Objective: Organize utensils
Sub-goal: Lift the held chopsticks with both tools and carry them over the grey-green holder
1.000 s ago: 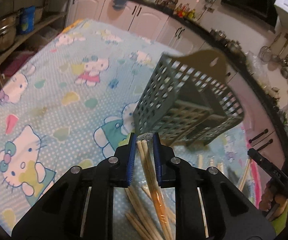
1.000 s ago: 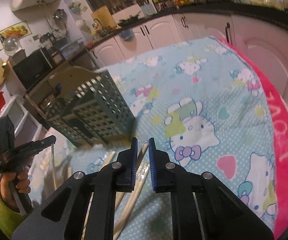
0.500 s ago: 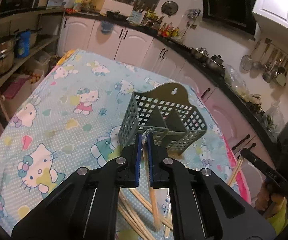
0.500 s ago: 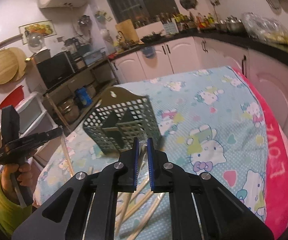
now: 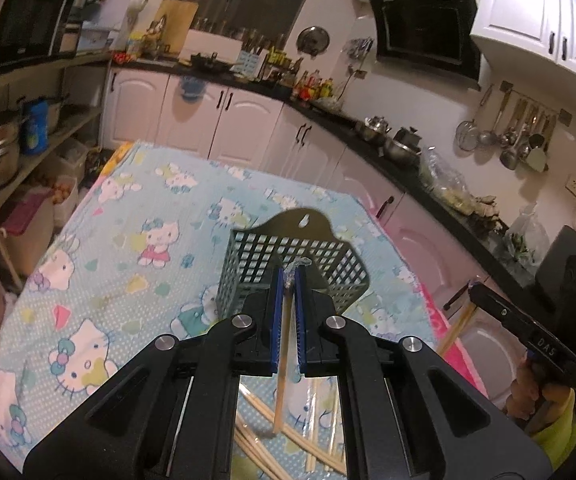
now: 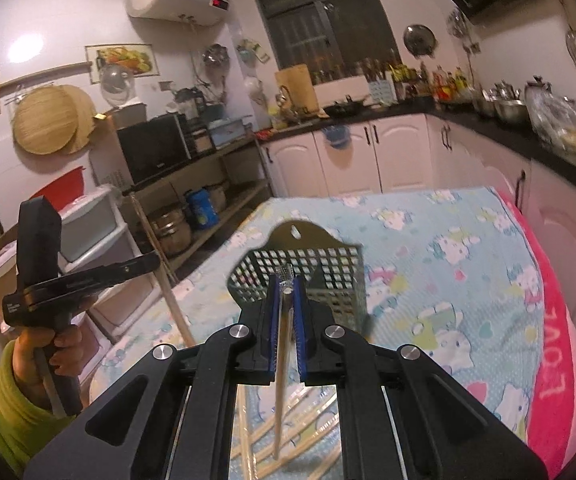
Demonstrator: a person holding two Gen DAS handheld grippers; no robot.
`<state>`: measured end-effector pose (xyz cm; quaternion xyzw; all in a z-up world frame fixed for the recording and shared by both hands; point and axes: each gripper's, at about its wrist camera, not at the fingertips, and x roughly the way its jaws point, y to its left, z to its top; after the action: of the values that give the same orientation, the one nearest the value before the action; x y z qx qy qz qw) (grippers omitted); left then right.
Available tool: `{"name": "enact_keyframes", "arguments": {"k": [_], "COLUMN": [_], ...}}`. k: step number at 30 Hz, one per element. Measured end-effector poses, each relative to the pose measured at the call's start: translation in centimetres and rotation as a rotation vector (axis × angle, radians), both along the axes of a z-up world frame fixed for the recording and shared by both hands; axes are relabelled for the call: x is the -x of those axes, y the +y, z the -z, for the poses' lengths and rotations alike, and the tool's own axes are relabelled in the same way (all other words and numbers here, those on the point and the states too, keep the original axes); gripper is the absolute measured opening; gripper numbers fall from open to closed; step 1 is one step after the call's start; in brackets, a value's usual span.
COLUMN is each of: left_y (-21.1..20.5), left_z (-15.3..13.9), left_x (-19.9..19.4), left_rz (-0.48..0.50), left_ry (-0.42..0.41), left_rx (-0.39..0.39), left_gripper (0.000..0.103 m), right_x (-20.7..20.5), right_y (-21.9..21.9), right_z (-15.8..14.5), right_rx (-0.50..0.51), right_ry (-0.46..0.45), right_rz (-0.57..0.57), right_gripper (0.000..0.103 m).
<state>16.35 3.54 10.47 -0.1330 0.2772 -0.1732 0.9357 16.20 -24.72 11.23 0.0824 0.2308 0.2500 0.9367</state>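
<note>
Pinching one wrapped chopstick each, both grippers' jaws have risen above the basket (image 5: 291, 276).

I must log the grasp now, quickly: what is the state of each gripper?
Left gripper: closed on a wrapped pair of chopsticks.
Right gripper: closed on another wrapped chopstick pair.

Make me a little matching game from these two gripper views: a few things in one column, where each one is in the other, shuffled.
Things:
1. left gripper
2. basket
3. loose chopsticks
4. ladles

Places:
a. hanging on the wall
b. standing on the cloth
c. shut on a wrapped chopstick
d. lying flat under the grippers

Pairs: 1-c, 2-b, 3-d, 4-a
</note>
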Motion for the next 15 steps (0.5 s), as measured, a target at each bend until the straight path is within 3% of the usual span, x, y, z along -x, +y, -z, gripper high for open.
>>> {"name": "enact_keyframes", "arguments": {"k": [15], "left_y": [-1.4], "left_z": [-7.1], "left_x": [-2.6], "left_rz": [-0.010], "left_ry": [-0.148], "left_rx": [-0.025], "left_gripper": [0.001], "right_x": [-2.9], "right_y": [0.7], "right_z": [-6.8], "right_rx": [-0.012], "right_ry": [-0.182], "right_rz": [0.048], "right_gripper": [0.007]}}
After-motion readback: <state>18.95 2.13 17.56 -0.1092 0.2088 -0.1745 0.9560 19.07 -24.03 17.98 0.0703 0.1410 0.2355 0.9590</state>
